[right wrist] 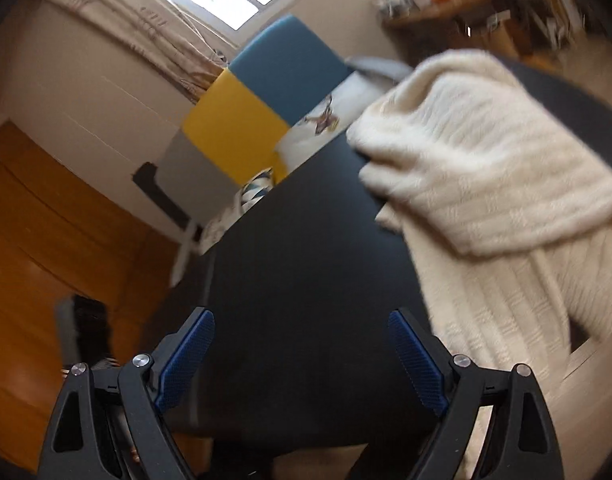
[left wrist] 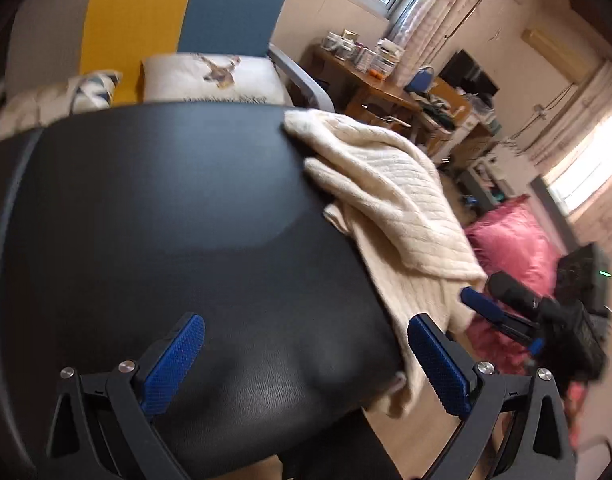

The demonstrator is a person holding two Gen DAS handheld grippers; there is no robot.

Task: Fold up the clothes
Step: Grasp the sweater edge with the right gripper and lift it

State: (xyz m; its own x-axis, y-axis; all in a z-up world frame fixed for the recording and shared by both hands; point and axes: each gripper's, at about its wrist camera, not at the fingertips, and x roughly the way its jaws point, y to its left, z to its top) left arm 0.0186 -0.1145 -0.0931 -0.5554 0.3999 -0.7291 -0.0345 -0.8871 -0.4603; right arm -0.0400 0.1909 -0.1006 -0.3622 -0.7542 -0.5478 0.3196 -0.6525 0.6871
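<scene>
Left gripper (left wrist: 306,360) and right gripper (right wrist: 301,356) both spread apart, empty, over black table (left wrist: 165,220). Cream knit sweater (left wrist: 394,208) bunched along right edge, draping off lengthwise. Sofa (left wrist: 185,12), cushion (left wrist: 213,78) beyond; pink bundle (left wrist: 514,240) nearby.

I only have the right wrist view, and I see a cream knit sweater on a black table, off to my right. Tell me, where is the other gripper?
Observer: The left gripper hangs open over the near part of the black table, holding nothing.
Operator: Does the sweater stay on the table?
Observer: No. In the left wrist view the cream knit sweater hangs over the table's right edge toward the floor.
Operator: Is my gripper near it?
Observer: The left camera shows the right gripper beside the hanging part of the sweater. Whether it touches it, I cannot tell.
Operator: What lies beyond that edge?
Observer: A pink cushion on the floor.
</scene>
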